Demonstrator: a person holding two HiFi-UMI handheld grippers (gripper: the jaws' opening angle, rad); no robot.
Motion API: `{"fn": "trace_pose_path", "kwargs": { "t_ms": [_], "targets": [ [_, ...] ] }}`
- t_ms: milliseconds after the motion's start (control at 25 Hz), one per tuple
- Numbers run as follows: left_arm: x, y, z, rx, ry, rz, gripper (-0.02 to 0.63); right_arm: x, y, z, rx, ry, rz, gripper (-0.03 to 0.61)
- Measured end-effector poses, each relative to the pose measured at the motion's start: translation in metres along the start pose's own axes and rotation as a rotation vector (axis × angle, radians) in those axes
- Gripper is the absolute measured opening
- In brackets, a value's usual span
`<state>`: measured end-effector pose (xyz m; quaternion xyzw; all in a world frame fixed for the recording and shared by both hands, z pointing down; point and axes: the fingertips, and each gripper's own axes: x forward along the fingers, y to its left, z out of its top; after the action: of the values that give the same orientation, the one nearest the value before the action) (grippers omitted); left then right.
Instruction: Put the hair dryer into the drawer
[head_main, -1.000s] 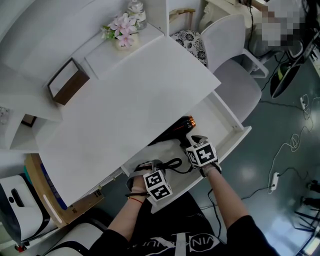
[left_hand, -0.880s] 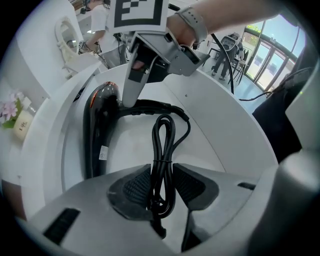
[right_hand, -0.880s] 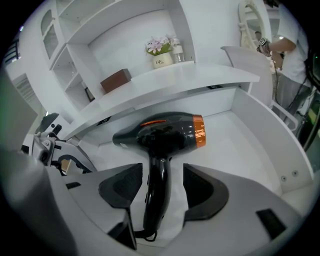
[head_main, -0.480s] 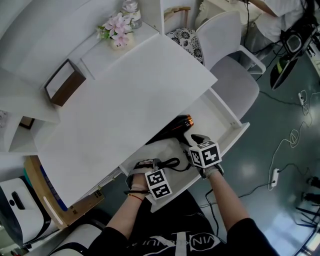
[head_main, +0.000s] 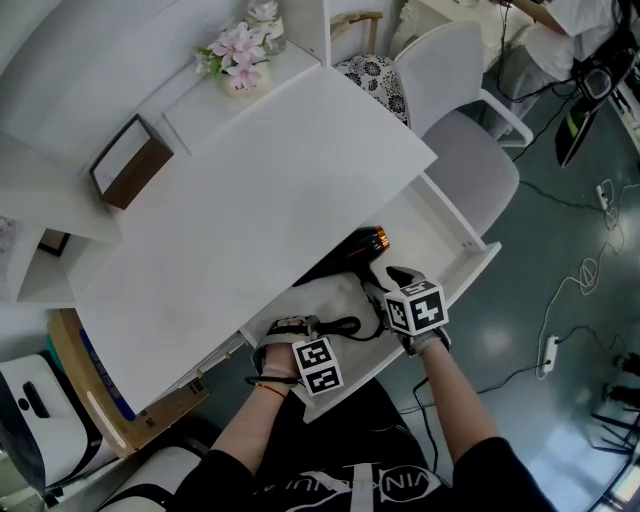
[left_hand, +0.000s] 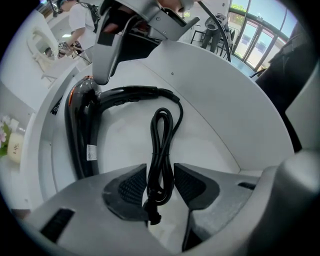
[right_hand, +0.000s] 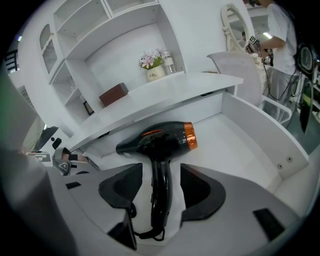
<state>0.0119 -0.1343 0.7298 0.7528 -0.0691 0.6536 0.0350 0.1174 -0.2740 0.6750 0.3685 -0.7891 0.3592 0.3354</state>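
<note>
The black hair dryer (head_main: 358, 246) with an orange ring lies inside the open white drawer (head_main: 450, 235), its barrel partly under the desk top. My right gripper (head_main: 385, 288) stands open. The dryer's handle (right_hand: 160, 190) runs between its jaws with a gap on each side. My left gripper (head_main: 296, 332) points straight down into the drawer's near left corner. It is shut on the bundled black cord (left_hand: 161, 135), and the plug hangs just below the pads (left_hand: 131, 189). In the left gripper view the dryer (left_hand: 80, 115) curves along the drawer wall.
Above the drawer is the white desk top (head_main: 250, 190), with a brown box (head_main: 125, 165) and a flower vase (head_main: 235, 55) at the back. A white chair (head_main: 470, 130) stands to the right. Cables and a power strip (head_main: 548, 358) lie on the floor.
My left gripper has sunk slightly toward the drawer floor with the cord. The right gripper and the dryer have stayed where they were.
</note>
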Motion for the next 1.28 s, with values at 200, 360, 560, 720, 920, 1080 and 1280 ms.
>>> {"fn": "trace_pose_path", "kwargs": {
  "t_ms": [200, 360, 560, 720, 920, 1080, 1280],
  "targets": [
    [-0.006, 0.003, -0.007, 0.004, 0.014, 0.023, 0.175, -0.004, 0.003, 0.001, 0.006, -0.016, -0.001, 0.232],
    [-0.013, 0.007, -0.010, -0.003, 0.017, 0.080, 0.179, -0.009, 0.007, 0.000, -0.011, -0.029, -0.009, 0.230],
    [-0.022, 0.008, -0.018, -0.010, 0.021, 0.118, 0.179, -0.018, 0.011, -0.001, -0.019, -0.051, -0.024, 0.134],
    [-0.033, 0.014, -0.020, -0.058, -0.011, 0.152, 0.179, -0.025, 0.016, -0.002, -0.026, -0.069, -0.040, 0.023],
    [-0.051, 0.021, -0.010, -0.133, -0.107, 0.204, 0.153, -0.034, 0.024, -0.004, -0.027, -0.091, -0.020, 0.005],
    [-0.066, 0.028, -0.001, -0.171, -0.176, 0.278, 0.026, -0.044, 0.031, -0.002, -0.024, -0.135, 0.001, 0.004],
    [-0.084, 0.028, 0.013, -0.226, -0.284, 0.321, 0.006, -0.060, 0.044, 0.001, -0.068, -0.200, 0.025, 0.004]
  ]
}}
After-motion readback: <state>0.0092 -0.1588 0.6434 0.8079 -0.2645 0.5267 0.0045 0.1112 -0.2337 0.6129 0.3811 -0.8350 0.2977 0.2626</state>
